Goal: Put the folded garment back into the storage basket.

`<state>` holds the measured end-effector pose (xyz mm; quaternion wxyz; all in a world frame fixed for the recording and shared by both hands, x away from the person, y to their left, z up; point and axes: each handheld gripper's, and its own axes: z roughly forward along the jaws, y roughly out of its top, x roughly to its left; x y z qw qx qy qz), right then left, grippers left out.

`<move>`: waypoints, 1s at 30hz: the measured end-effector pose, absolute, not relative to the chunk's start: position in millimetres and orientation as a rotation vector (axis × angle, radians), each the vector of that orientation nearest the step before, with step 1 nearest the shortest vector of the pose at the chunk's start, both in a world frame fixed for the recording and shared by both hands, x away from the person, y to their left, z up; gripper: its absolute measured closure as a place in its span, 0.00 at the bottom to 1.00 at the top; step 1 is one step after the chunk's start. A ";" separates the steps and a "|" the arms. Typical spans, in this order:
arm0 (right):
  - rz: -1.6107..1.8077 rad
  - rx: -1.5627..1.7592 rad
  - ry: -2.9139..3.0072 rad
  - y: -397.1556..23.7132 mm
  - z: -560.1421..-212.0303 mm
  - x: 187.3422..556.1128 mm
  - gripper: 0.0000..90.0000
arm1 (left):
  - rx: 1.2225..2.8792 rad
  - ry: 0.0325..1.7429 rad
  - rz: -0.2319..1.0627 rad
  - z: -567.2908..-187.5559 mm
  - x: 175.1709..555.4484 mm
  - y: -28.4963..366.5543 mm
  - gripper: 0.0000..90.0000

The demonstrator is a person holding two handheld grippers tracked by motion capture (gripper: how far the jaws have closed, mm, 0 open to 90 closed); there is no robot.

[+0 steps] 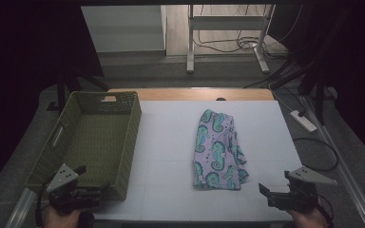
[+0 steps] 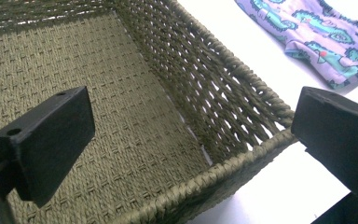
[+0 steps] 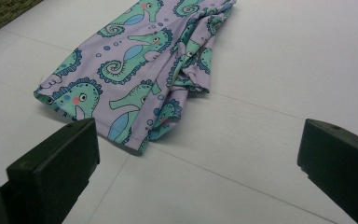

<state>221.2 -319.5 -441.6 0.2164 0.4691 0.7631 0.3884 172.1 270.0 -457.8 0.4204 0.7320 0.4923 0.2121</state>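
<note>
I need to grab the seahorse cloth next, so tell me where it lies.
In the high view the seahorse cloth lies crumpled on the white table, right of centre, well right of the green basket and just ahead-left of the right hand-held gripper.

The olive-green woven rectangular basket (image 1: 93, 137) shows a tight herringbone weave on its floor and an open lattice in its walls, with a braided rim of the same green; one pale slot-shaped handle breaks the wall at 9 o'clock. The lilac folded cloth printed with seahorses (image 1: 217, 151) carries teal and turquoise seahorses with light-blue bellies, pink cheek spots and small blue bubbles. The white desk (image 1: 171, 156) is plain, crossed by faint grey seams, with a light wooden strip at its 12 o'clock edge. The left tool (image 1: 86, 190) and the right tool (image 1: 265, 192) have matte black jaws, each topped by a grey three-cornered plate.
</note>
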 end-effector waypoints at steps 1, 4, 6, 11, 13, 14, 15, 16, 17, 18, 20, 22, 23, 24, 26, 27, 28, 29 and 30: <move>1.077 1.301 2.114 -319.7 -441.4 221.1 0.00 | 1.834 1.235 0.534 -457.7 172.1 270.0 0.00; 1.081 1.301 2.113 -319.6 -441.3 220.8 0.00 | 1.836 1.239 0.529 -458.2 172.7 270.1 0.00; 1.075 1.300 2.118 -319.3 -441.4 220.7 0.00 | 1.838 1.241 0.527 -458.5 173.0 270.1 0.00; 1.074 1.303 2.129 -319.0 -442.0 221.4 0.00 | 1.828 1.253 0.502 -458.4 174.5 270.2 0.00; 1.079 1.300 2.138 -318.5 -442.4 221.9 0.00 | 1.833 1.255 0.492 -458.1 175.6 268.9 0.00; 1.081 1.297 2.142 -318.1 -442.5 222.2 0.00 | 1.839 1.252 0.488 -457.6 176.3 268.1 0.00; 1.081 1.292 2.144 -317.6 -442.6 222.5 0.00 | 1.847 1.248 0.484 -456.8 177.0 266.6 0.00; 1.087 1.281 2.150 -316.7 -442.6 223.0 0.00 | 1.849 1.246 0.482 -456.3 177.4 265.6 0.00; 1.088 1.275 2.152 -316.2 -442.4 223.3 0.00 | 1.855 1.241 0.481 -455.3 177.9 264.6 0.00; 1.090 1.269 2.150 -315.6 -442.1 223.5 0.00 | 1.856 1.239 0.481 -454.4 178.3 263.4 0.00; 1.104 1.254 2.150 -314.8 -441.7 223.9 0.00 | 1.861 1.234 0.479 -452.5 179.4 261.9 0.00; 1.113 1.241 2.158 -314.0 -441.6 224.4 0.00 | 1.865 1.232 0.472 -451.1 181.1 261.1 0.00; 1.115 1.236 2.161 -313.6 -441.6 224.6 0.00 | 1.866 1.232 0.469 -450.5 182.0 260.6 0.00; 1.120 1.235 2.164 -313.1 -441.6 224.6 0.00 | 1.868 1.231 0.467 -449.9 182.8 260.2 0.00; 1.125 1.235 2.178 -312.9 -441.7 224.8 0.00 | 1.874 1.230 0.466 -448.6 184.2 259.2 0.00; 1.129 1.230 2.179 -312.7 -441.7 225.0 0.00 | 1.875 1.229 0.467 -447.9 184.9 258.7 0.00; 1.131 1.222 2.178 -312.6 -441.6 225.4 0.00 | 1.880 1.226 0.462 -446.8 186.0 258.5 0.00; 1.130 1.217 2.179 -312.2 -441.4 225.8 0.00 | 1.879 1.225 0.460 -446.2 186.6 258.1 0.00; 1.132 1.214 2.181 -312.0 -441.3 226.2 0.00 | 1.879 1.221 0.461 -445.0 187.9 258.0 0.00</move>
